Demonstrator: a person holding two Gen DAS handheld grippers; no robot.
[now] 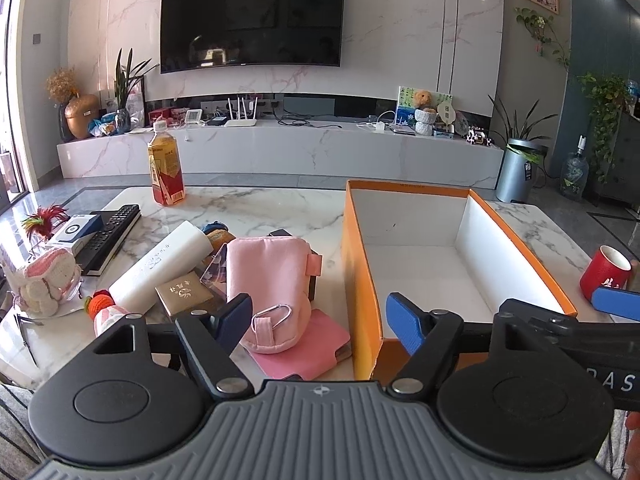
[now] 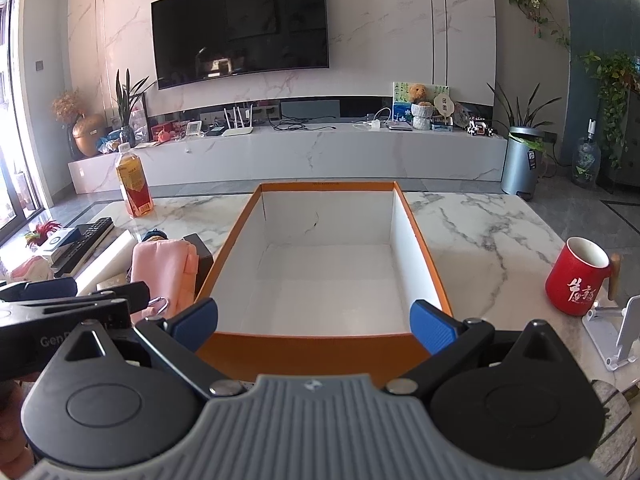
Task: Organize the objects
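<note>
An empty orange box [image 1: 360, 280] [image 2: 320, 186] with a white inside stands open on the marble table [image 2: 480, 232]. Left of it lies a pile: a pink pouch [image 1: 272, 272] [image 2: 160, 268] with a carabiner, resting on a pink wallet [image 1: 320, 344], a white cylinder [image 1: 160, 268] and a small gold box [image 1: 184, 294]. My left gripper [image 1: 320, 322] is open; the pouch's near end and the box's near left corner lie between its fingers, untouched. My right gripper [image 2: 315, 324] is open, level with the box's near wall and gripping nothing.
A tea bottle [image 1: 165, 172] [image 2: 134, 188] stands at the far left of the table. A black remote [image 1: 108, 240] and a crocheted pink-white piece [image 1: 44, 280] lie at the left edge. A red mug [image 2: 576, 280] and a white phone stand [image 2: 616, 332] sit at the right.
</note>
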